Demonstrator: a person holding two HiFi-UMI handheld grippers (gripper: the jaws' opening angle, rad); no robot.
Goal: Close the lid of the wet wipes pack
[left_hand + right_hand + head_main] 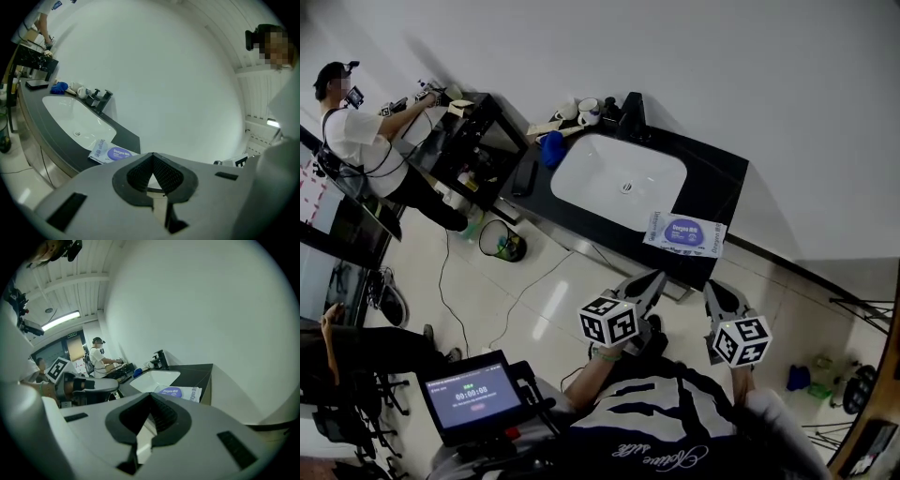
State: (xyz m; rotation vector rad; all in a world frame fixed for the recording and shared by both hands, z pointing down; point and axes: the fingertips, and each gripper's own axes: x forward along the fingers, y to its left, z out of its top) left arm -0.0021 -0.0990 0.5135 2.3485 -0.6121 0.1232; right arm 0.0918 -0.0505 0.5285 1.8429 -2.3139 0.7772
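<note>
The wet wipes pack, white with a purple oval label, lies flat on the black counter at its front edge, right of the white sink. Its lid looks flat against the pack. My left gripper and right gripper hang side by side over the floor, just short of the counter's front edge and below the pack. Both are shut with nothing between the jaws. The pack shows above the left gripper, and the pack lies beyond the right gripper.
A black faucet, cups and a blue cloth sit at the back of the counter. Another person works at a bench far left. A waste bin stands on the floor. A timer screen is by my body.
</note>
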